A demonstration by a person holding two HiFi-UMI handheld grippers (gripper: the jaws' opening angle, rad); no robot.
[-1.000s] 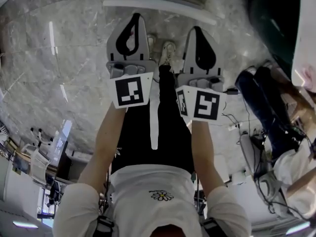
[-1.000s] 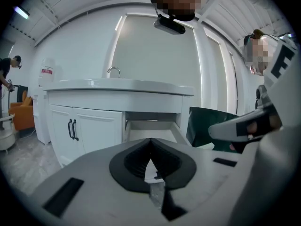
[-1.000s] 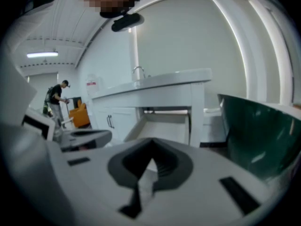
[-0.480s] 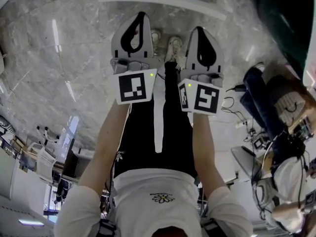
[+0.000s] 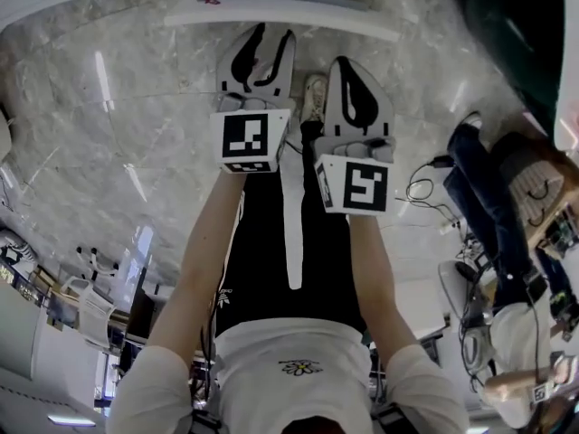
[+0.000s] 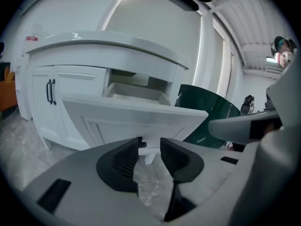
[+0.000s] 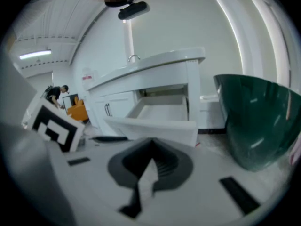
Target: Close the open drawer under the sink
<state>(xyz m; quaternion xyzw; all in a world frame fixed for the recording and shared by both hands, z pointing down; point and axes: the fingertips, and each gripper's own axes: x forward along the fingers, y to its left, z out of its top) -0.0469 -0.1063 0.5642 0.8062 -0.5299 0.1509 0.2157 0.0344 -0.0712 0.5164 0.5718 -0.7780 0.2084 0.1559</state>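
The white drawer (image 6: pixel 136 117) stands pulled out of the white vanity (image 6: pixel 70 84) under the sink counter, with a small dark knob (image 6: pixel 141 144) low on its front. In the head view its front edge (image 5: pixel 280 12) lies just beyond both grippers. My left gripper (image 6: pixel 149 147) points at the drawer front; its jaws have just been opening and hold nothing. It shows again in the head view as the left gripper (image 5: pixel 274 33). My right gripper (image 7: pixel 151 149) is shut on nothing, a little short of the drawer (image 7: pixel 160 121). From the head camera the right gripper (image 5: pixel 345 61) hangs beside the left one.
A dark green tub (image 7: pixel 256 121) stands right of the vanity, also visible as the green tub (image 6: pixel 211 112). Cabinet doors with black handles (image 6: pixel 51 91) sit left of the drawer. A seated person (image 5: pixel 507 197) and floor cables (image 5: pixel 425 188) are at the right. My shoes (image 5: pixel 314 93) stand on marble floor.
Both grippers have sunk and drawn closer to the drawer front. The left gripper's jaws, shut before, now stand apart. The right gripper stays shut.
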